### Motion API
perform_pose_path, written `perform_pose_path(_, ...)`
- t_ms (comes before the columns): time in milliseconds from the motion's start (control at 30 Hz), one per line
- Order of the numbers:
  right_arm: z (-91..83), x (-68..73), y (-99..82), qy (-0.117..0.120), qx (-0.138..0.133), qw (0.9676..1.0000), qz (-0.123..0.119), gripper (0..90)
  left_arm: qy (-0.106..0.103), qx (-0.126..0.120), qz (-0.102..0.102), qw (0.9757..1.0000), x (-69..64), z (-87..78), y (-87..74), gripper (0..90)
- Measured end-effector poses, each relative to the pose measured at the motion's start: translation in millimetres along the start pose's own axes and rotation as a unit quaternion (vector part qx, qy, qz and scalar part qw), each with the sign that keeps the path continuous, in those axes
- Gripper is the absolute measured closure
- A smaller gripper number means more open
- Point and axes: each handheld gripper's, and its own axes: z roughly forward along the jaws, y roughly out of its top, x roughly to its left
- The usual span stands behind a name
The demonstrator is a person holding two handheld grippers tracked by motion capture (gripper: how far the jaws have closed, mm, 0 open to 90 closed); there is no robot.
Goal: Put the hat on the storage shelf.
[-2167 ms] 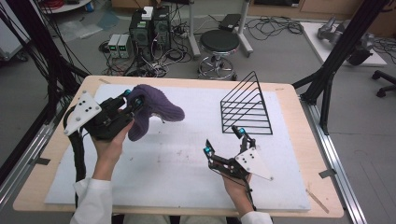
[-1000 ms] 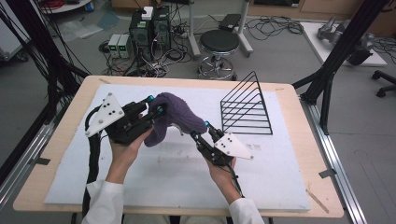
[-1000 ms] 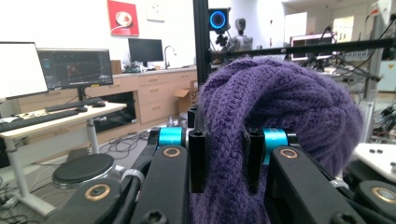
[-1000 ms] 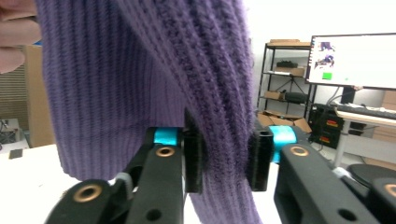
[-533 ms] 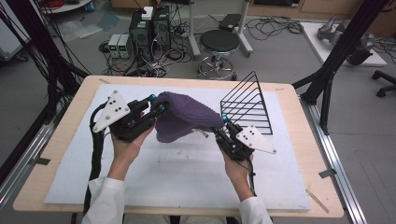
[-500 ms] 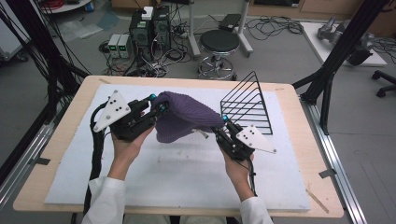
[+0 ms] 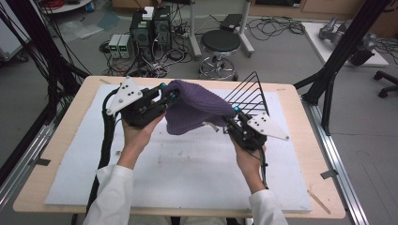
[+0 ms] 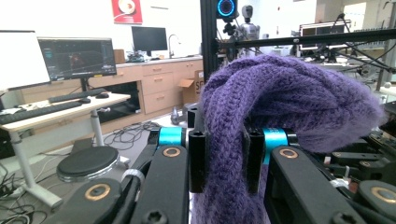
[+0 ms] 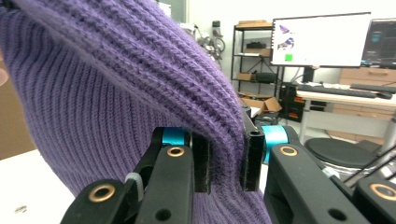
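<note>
I hold the purple knitted hat [image 7: 197,111] in the air above the table [image 7: 300,154], left claw [image 7: 170,96] and right claw [image 7: 231,117] each clamped on its edge, probably to stretch it for the black wire rack [image 7: 248,93].

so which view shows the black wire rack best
The high view: the black wire rack stands on the white mat behind the right gripper, its slanted wires clear. The right gripper view catches a few of its wires at the lower right corner.
</note>
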Motion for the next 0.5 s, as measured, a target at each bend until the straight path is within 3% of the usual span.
perform_pose_path(300, -9.3, -26.3, 17.7, -0.032, -0.004, 0.9994, 0.011, 79.2, -0.018, 0.006, 0.007, 0.9998, -8.2, 34.2, 12.1, 78.0)
perform_pose_path(500, -12.4, -39.6, 30.0, -0.054, -0.005, 0.9985, -0.006, 79.3, -0.026, -0.007, -0.002, 0.9996, -6.8, 58.5, 24.5, 78.0)
